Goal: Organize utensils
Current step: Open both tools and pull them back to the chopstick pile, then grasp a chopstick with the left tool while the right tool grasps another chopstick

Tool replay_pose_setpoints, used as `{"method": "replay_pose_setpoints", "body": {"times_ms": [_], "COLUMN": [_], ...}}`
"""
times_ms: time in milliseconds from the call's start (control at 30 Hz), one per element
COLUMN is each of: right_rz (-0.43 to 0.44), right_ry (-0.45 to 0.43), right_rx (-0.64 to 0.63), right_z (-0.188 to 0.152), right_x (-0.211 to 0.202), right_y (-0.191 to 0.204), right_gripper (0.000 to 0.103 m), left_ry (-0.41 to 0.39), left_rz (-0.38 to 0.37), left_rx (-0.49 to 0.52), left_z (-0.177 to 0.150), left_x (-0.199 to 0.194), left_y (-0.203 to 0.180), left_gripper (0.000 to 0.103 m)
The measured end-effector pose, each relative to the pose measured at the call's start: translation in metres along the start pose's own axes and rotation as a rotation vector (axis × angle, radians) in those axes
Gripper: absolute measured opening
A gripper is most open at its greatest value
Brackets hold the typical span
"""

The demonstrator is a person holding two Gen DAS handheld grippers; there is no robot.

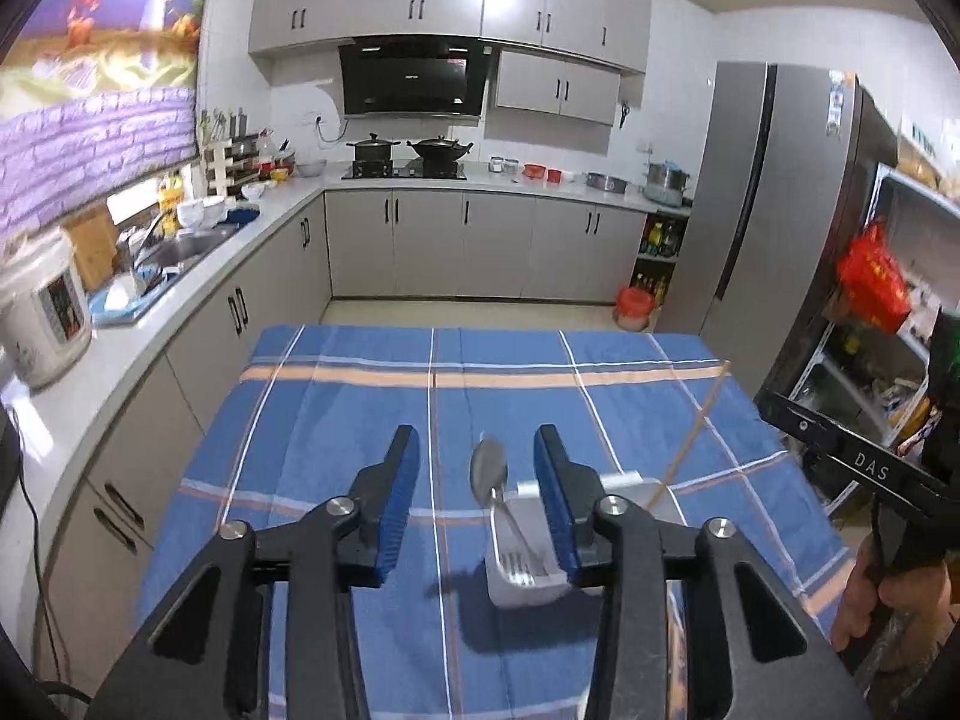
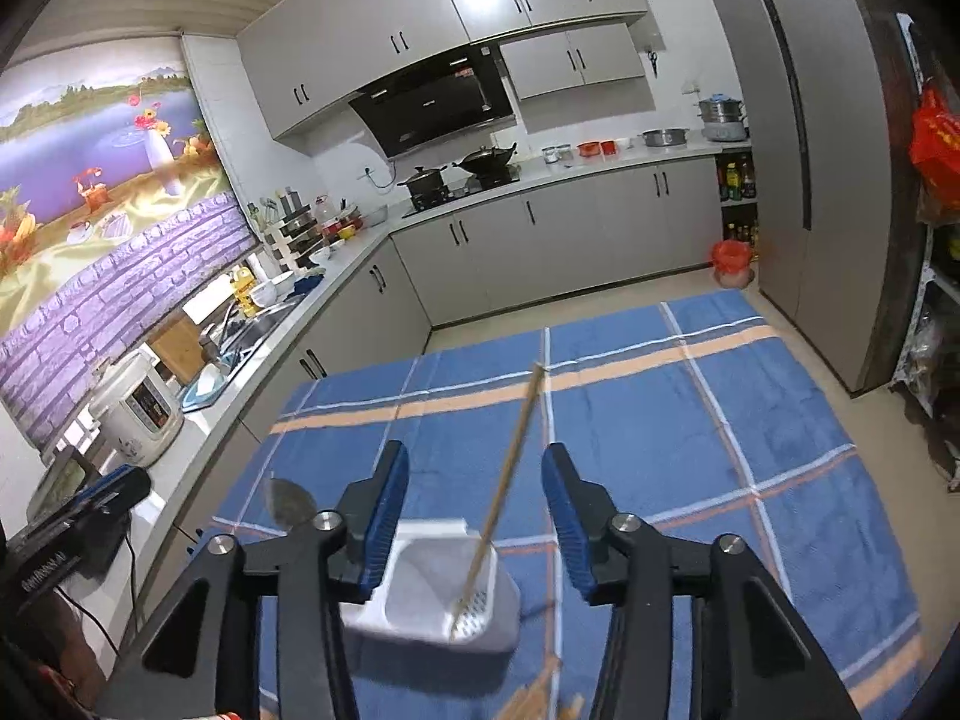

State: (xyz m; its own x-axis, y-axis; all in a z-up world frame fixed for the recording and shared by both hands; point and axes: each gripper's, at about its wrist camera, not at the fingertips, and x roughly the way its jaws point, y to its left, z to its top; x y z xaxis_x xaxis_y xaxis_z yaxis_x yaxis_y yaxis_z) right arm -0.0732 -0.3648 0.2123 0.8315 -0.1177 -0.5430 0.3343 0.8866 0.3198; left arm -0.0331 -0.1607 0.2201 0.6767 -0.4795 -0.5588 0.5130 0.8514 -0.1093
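Observation:
A white utensil holder [image 1: 528,576] stands on the blue plaid tablecloth [image 1: 360,420]. A metal spoon [image 1: 489,471] stands in it, bowl up. A single wooden chopstick [image 1: 690,438] leans out of its right compartment. My left gripper [image 1: 477,450] is open and empty, above and behind the holder. In the right wrist view the holder [image 2: 432,594] sits below my open, empty right gripper [image 2: 474,474], with the chopstick [image 2: 510,462] rising between the fingers untouched. The spoon's bowl [image 2: 288,504] shows to the left. More chopsticks [image 2: 540,696] lie on the cloth at the bottom edge.
The table [image 2: 720,420] is covered by the cloth. A kitchen counter with a rice cooker [image 1: 42,312] and sink [image 1: 174,252] runs along the left. A grey fridge [image 1: 762,198] and open shelves stand at the right. The right gripper's body [image 1: 858,468] shows at the left view's right edge.

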Motion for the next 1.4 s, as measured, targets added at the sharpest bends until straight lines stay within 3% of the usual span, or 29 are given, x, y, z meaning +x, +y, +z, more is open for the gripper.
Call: {"method": "replay_pose_setpoints", "body": {"times_ms": [100,200,433,600,833,967,1233,1400], "right_rz": [-0.036,-0.074,-0.1,-0.106,-0.127,-0.135,-0.187,-0.227], "right_ry": [0.032,0.125,0.361,0.425,0.434,0.435,0.43,0.43], "right_rx": [-0.014,0.0,0.114,0.144,0.083,0.061,-0.048,-0.126], "right_z": [-0.02,-0.054,-0.15,-0.192,-0.206,-0.204,-0.193,-0.189], "right_x": [-0.021,-0.03,-0.031,-0.031,-0.027,-0.022,0.006,0.016], "right_y": [-0.008,-0.029,-0.068,-0.065,-0.05,-0.048,-0.038,-0.034], "right_gripper": [0.057,0.058,0.057,0.055,0.053,0.051,0.033,0.031], "left_ry": [0.029,0.083,0.315,0.444,0.499,0.483,0.493,0.521], "left_rz": [-0.041,-0.072,-0.161,-0.227,-0.238,-0.246,-0.27,-0.282], "left_rx": [-0.04,-0.036,0.004,0.013,0.037,0.047,0.122,0.153], "left_z": [-0.022,-0.05,-0.134,-0.179,-0.199,-0.189,-0.175,-0.175], "left_x": [-0.018,-0.021,0.012,0.037,0.053,0.055,0.079,0.103], "left_y": [0.01,0.01,-0.01,-0.026,-0.044,-0.049,-0.081,-0.102], "left_gripper": [0.042,0.042,0.042,0.042,0.042,0.042,0.042,0.039]}}
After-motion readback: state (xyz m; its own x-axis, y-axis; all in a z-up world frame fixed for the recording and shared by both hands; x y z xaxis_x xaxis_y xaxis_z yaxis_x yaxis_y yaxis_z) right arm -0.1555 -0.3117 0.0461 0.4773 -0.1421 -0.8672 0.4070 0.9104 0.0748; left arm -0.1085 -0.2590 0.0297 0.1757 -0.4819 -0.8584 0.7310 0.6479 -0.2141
